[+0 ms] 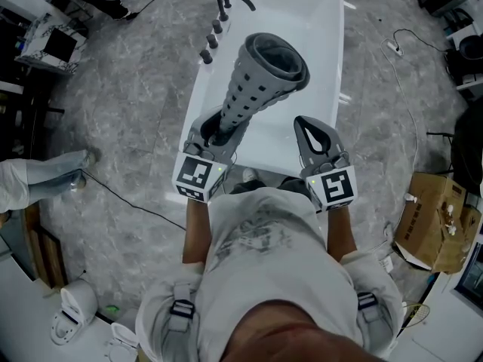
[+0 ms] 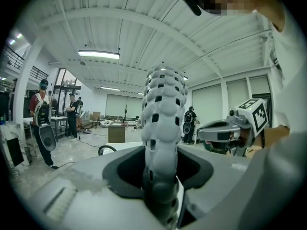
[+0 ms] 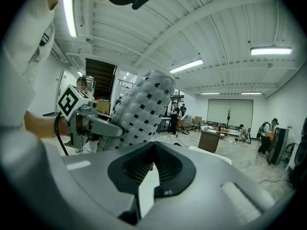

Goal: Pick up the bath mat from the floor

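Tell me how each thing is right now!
bath mat: rolled up, off the floor, gripped at one end.
left gripper: fingers shut on the bath mat.
right gripper: fingers together, holding nothing.
bathtub: no water showing.

I am holding the bath mat [image 1: 260,78] in my left gripper's [image 1: 219,128] jaws, over the bathtub [image 1: 317,36] standing on the floor [image 1: 136,89]; my right gripper [image 1: 306,125] is hovering just right of it; a cardboard box [image 1: 434,225] is lying further right.
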The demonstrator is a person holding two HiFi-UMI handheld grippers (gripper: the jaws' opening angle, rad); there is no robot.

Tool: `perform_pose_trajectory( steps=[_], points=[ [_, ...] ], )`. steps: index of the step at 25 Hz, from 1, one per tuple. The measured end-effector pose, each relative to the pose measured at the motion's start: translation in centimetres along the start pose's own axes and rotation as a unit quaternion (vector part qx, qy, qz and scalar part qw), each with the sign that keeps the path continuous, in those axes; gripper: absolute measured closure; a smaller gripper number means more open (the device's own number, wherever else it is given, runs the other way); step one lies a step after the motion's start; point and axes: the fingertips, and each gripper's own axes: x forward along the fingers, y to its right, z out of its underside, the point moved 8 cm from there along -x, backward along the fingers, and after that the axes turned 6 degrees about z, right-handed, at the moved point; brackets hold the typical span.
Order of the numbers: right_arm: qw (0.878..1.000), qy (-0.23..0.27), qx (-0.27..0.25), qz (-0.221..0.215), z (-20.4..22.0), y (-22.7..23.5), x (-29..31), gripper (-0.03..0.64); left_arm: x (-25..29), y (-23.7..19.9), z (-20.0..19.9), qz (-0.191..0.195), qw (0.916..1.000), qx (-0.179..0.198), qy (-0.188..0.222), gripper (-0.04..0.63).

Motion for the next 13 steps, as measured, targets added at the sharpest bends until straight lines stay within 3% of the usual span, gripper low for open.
perform_pose_trajectory(
  steps=[13],
  points=[
    [1.000,-0.006,-0.005,-0.006,-0.5,0.4,1.2,0.615,0.9,-0.8,-0.6,0.000,0.9999,0.001,0.011,0.417]
  ],
)
